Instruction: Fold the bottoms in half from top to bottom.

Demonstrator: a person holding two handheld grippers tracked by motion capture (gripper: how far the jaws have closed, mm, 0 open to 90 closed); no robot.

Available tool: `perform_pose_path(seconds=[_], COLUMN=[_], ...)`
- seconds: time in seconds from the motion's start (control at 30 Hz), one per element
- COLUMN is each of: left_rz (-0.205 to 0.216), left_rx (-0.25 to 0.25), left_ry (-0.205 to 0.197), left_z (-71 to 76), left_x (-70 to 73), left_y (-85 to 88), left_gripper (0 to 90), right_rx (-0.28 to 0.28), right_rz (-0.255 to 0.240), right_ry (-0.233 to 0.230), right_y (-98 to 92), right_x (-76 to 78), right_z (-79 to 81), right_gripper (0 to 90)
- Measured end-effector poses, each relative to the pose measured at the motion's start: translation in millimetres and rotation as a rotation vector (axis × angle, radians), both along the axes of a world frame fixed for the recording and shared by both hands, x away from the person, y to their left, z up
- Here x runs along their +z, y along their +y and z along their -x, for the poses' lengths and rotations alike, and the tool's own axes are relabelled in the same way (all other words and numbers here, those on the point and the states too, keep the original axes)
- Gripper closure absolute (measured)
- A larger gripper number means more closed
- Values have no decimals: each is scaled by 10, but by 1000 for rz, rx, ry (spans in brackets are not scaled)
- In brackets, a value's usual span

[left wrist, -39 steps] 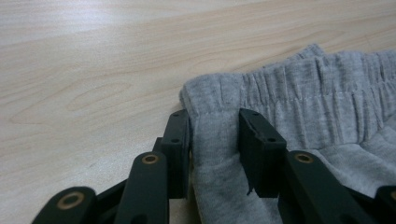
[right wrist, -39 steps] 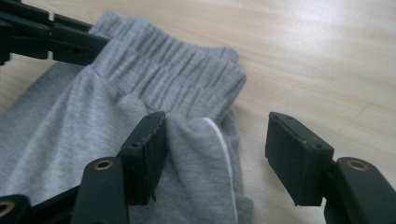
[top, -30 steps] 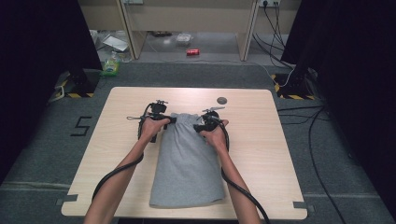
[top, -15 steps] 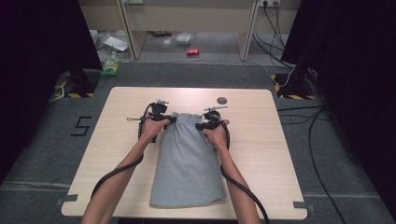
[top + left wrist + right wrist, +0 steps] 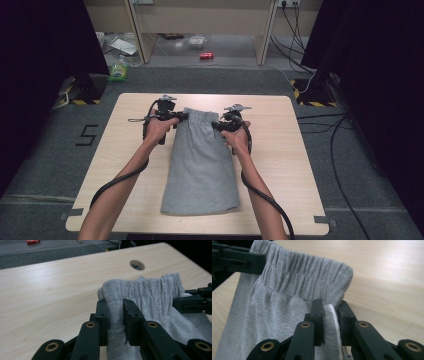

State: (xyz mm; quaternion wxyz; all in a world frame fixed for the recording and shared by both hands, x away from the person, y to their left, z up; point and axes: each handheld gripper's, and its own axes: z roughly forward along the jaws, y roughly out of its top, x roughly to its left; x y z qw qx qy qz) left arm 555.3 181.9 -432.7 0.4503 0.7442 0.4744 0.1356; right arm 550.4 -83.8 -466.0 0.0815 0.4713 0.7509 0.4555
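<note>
Both claws, left claw (image 5: 115,322) and right claw (image 5: 330,325), are pinching the grey shorts' (image 5: 202,165) waistband corners; thin bites could be slipping if tugged.

Both my arms extended, each gripper clamped on cloth.

My forearms reach forward side by side from the near edge. My left hand (image 5: 156,129) carries the left gripper (image 5: 115,312), jaws pinched on grey fabric (image 5: 150,297); my right hand (image 5: 238,139) carries the right gripper (image 5: 330,315), jaws likewise pinched on it. Cables trail back along both forearms.
</note>
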Motion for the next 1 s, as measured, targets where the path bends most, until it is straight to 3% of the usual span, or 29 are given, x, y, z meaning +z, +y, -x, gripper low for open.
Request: perform_pose_path(seconds=[0.23, 0.33, 0.53, 0.63, 0.77, 1.0], left_rz=[32, 63, 76, 90, 74, 80], left_rx=[-73, -96, -159, -189, -230, -271], left_ry=[-66, -95, -159, -184, -210, -206], left_z=[264, 426, 834, 1092, 1458, 1796], left_x=[180, 212, 230, 205, 92, -86], left_y=[83, 122, 204, 247, 255, 274], left_gripper=[754, 754, 754, 753, 752, 751], right_rx=[58, 78, 137, 168, 192, 212], right_rz=[-48, -76, -92, -90, -78, -49], right_ry=[-62, -82, -135, -168, -190, -210], right_y=[-74, -114, -152, -162, -185, -198], right_x=[164, 219, 295, 302, 250, 124], right_z=[204, 327, 681, 939, 1267, 1653], right_gripper=[779, 779, 779, 779, 779, 780])
